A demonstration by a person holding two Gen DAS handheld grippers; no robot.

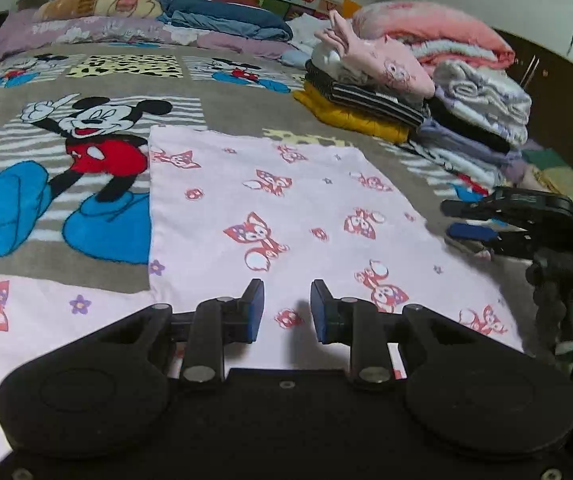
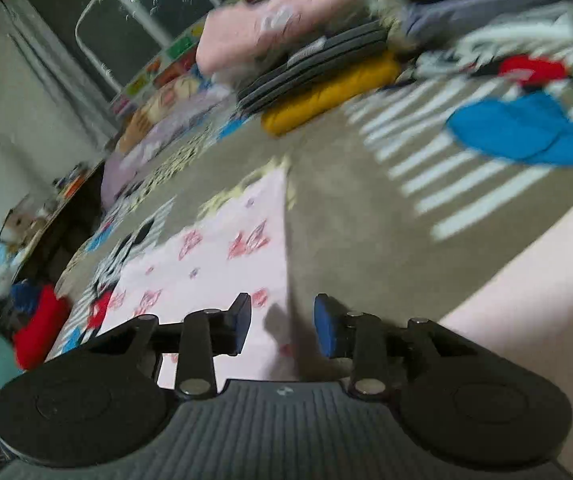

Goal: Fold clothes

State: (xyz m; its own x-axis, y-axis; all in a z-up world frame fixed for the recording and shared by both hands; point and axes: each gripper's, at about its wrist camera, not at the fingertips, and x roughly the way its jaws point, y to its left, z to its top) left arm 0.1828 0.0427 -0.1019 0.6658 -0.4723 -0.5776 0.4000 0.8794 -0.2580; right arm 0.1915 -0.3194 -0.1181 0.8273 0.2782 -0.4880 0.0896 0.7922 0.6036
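Note:
A pale pink garment with red fox prints point(image 1: 286, 216) lies flat on the Mickey Mouse bedspread point(image 1: 86, 144). My left gripper point(image 1: 287, 306) is open and empty, low over the garment's near part. My right gripper point(image 2: 282, 320) is open and empty, over the garment's right edge point(image 2: 214, 256); the view is tilted and blurred. The right gripper also shows in the left wrist view point(image 1: 486, 220), at the garment's right side, fingers pointing left. More pink printed cloth point(image 2: 546, 300) lies at the lower right of the right wrist view.
Stacks of folded clothes point(image 1: 386, 92) stand at the far right of the bed, with a yellow piece point(image 2: 326, 96) at the bottom. Pillows and blankets point(image 1: 222, 16) line the headboard. A red item point(image 2: 42, 324) lies at the bed's left.

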